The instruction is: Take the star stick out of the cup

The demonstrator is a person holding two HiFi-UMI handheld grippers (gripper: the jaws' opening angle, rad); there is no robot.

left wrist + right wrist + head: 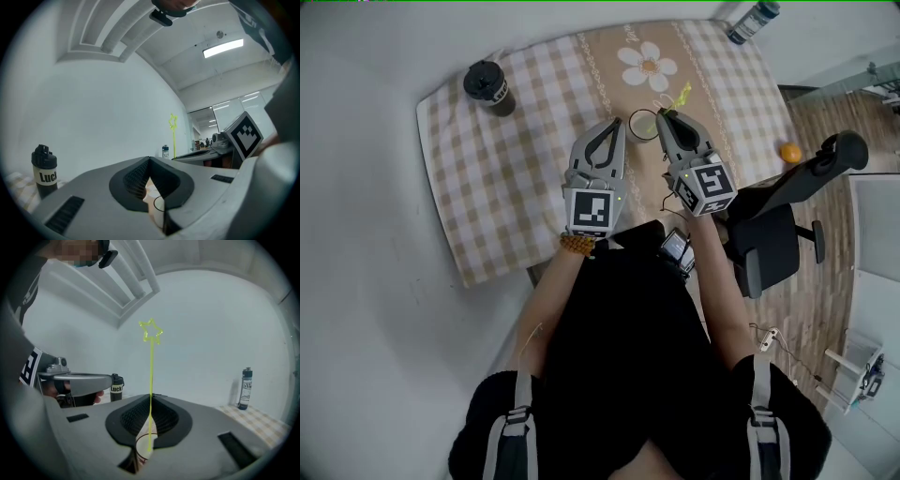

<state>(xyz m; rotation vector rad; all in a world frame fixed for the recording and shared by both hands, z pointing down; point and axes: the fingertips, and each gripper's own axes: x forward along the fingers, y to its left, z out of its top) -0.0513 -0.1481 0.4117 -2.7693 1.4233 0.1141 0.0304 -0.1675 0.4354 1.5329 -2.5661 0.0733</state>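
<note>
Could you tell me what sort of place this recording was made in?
Probably an office: a cloth-covered table, a black office chair beside it on a wood-look floor, and a long ceiling light panel.

Wide bare stretch of checked cloth (516, 178) between black tumbler (490, 86) and left gripper (616, 128). Tight in the middle: right gripper (667, 116) just beside, cup (643, 124) between them, star stick (682, 94) upright above. At far corner, bottle (754, 21) well apart; chair (769, 239) probably clear of the cloth's edge.
</note>
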